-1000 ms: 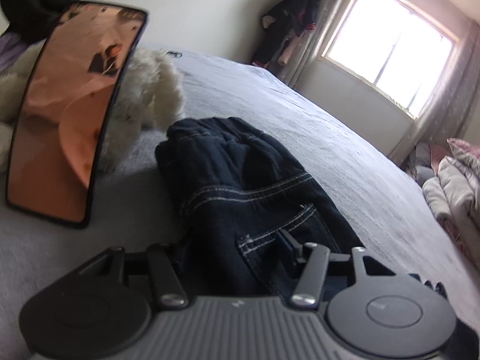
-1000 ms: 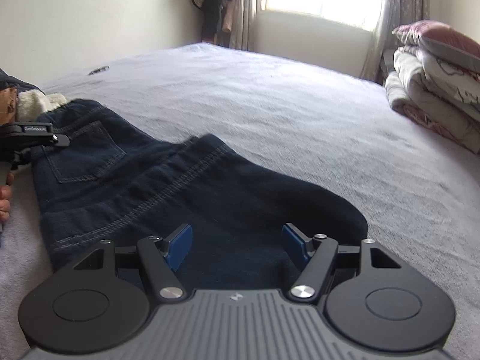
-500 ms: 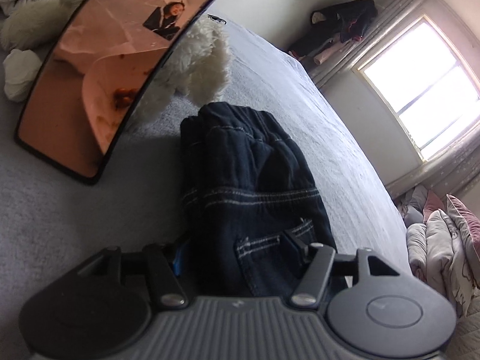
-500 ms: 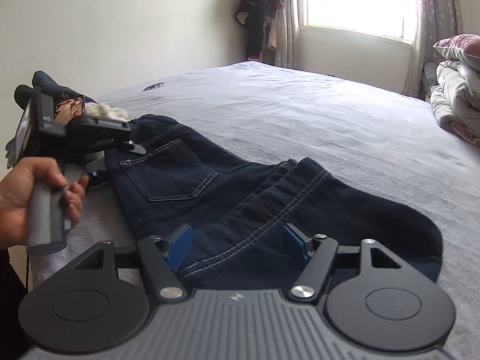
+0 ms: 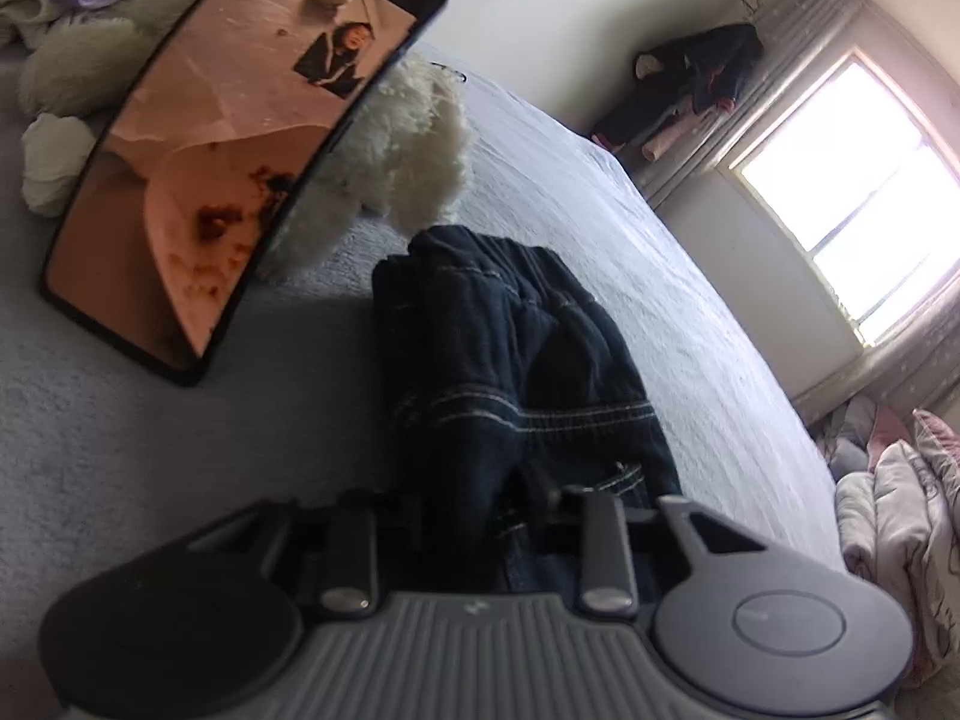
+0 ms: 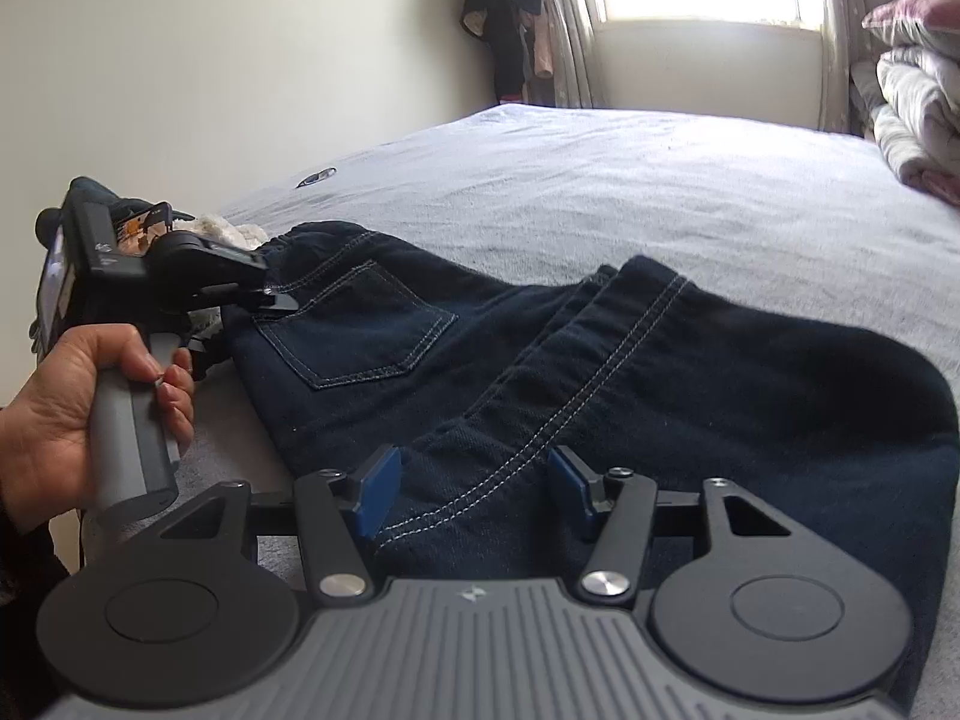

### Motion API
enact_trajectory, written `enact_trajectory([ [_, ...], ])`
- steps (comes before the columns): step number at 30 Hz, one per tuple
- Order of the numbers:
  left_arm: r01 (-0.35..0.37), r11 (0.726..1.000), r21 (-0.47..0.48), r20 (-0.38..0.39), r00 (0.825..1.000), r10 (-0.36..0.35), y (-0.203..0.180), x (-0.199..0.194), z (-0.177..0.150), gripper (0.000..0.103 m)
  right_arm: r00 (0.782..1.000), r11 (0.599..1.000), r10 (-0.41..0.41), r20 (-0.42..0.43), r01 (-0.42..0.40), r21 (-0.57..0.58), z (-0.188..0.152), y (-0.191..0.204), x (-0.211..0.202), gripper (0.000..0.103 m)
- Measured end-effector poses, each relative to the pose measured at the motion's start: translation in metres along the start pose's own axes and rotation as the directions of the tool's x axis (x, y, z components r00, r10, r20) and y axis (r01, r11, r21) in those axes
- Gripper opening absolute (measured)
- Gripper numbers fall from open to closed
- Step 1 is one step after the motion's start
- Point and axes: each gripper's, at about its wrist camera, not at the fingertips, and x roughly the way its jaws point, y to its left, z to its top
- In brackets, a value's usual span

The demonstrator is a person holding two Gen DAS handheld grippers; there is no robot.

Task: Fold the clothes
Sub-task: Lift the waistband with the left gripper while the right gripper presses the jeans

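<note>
— Two claws, where?
— Left claw (image 6: 273, 300) at middle left of the right wrist view, gripped by a hand (image 6: 72, 414), clamped on the waistband edge of the jeans (image 6: 600, 372). Right claw (image 6: 474, 489) at lower centre, spread wide, blue pads (image 6: 378, 486) either side of a stitched seam, gripping nothing
— And the jeans?
— Folded over, dark denim, spread across the bed (image 6: 660, 180), back pocket up. Beside a fluffy white toy (image 5: 408, 156) and a phone (image 5: 240, 144) at upper left of the left wrist view
</note>
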Motion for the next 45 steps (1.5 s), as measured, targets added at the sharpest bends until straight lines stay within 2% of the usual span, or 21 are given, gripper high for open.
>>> enact_trajectory([
  [1, 0.008, 1.000, 0.007, 0.010, 1.000, -0.008, 0.000, -0.003, -0.001, 0.018, 1.000, 1.000, 0.003, -0.001, -0.003, 0.007, 0.000, -0.001, 0.000, 0.058],
  [3, 0.026, 0.999, 0.019, 0.033, 0.999, -0.027, -0.003, -0.009, -0.002, 0.015, 1.000, 1.000, 0.006, -0.003, -0.006, 0.005, 0.000, -0.001, 0.001, 0.058],
  [7, 0.079, 0.994, 0.072, 0.097, 0.992, -0.086, -0.015, -0.029, -0.005, 0.014, 1.000, 1.000, 0.011, -0.006, -0.011, 0.012, 0.000, -0.003, 0.001, 0.058],
  [10, 0.132, 0.980, 0.151, 0.148, 0.977, -0.154, -0.030, -0.045, -0.009, 0.014, 1.000, 1.000, 0.014, -0.008, -0.013, 0.023, 0.001, -0.004, 0.000, 0.058],
  [14, 0.193, 0.941, 0.279, 0.195, 0.948, -0.252, -0.049, -0.067, -0.018, 0.014, 1.000, 0.998, 0.030, -0.001, -0.030, 0.057, 0.002, -0.009, -0.003, 0.058],
  [18, 0.238, 0.880, 0.412, 0.216, 0.912, -0.348, -0.068, -0.083, -0.032, 0.014, 0.999, 0.994, 0.033, 0.026, -0.035, 0.101, 0.011, -0.019, -0.013, 0.058],
  [22, 0.283, 0.786, 0.549, 0.202, 0.868, -0.454, -0.088, -0.098, -0.050, 0.014, 0.996, 0.983, 0.005, 0.084, -0.021, 0.181, 0.022, -0.038, -0.029, 0.058],
  [26, 0.333, 0.687, 0.645, 0.150, 0.827, -0.542, -0.099, -0.107, -0.066, 0.014, 0.993, 0.968, -0.025, 0.117, -0.005, 0.249, 0.027, -0.059, -0.041, 0.058],
  [31, 0.387, 0.579, 0.717, 0.067, 0.789, -0.610, -0.108, -0.114, -0.080, 0.014, 0.991, 0.950, -0.037, 0.130, -0.006, 0.312, 0.027, -0.071, -0.051, 0.058],
  [34, 0.420, 0.500, 0.757, -0.004, 0.769, -0.640, -0.109, -0.116, -0.092, 0.015, 0.989, 0.948, -0.052, 0.141, 0.004, 0.317, 0.029, -0.073, -0.055, 0.058],
  [37, 0.453, 0.408, 0.793, -0.091, 0.750, -0.655, -0.111, -0.116, -0.106, 0.015, 0.987, 0.942, -0.062, 0.146, 0.009, 0.334, 0.030, -0.078, -0.057, 0.059],
  [43, 0.500, 0.192, 0.845, -0.283, 0.721, -0.632, -0.107, -0.117, -0.145, 0.015, 0.985, 0.923, -0.065, 0.160, -0.002, 0.386, 0.029, -0.090, -0.062, 0.059],
  [45, 0.500, 0.115, 0.858, -0.341, 0.723, -0.601, -0.107, -0.115, -0.158, 0.015, 0.984, 0.908, -0.057, 0.167, -0.018, 0.419, 0.028, -0.095, -0.064, 0.059],
])
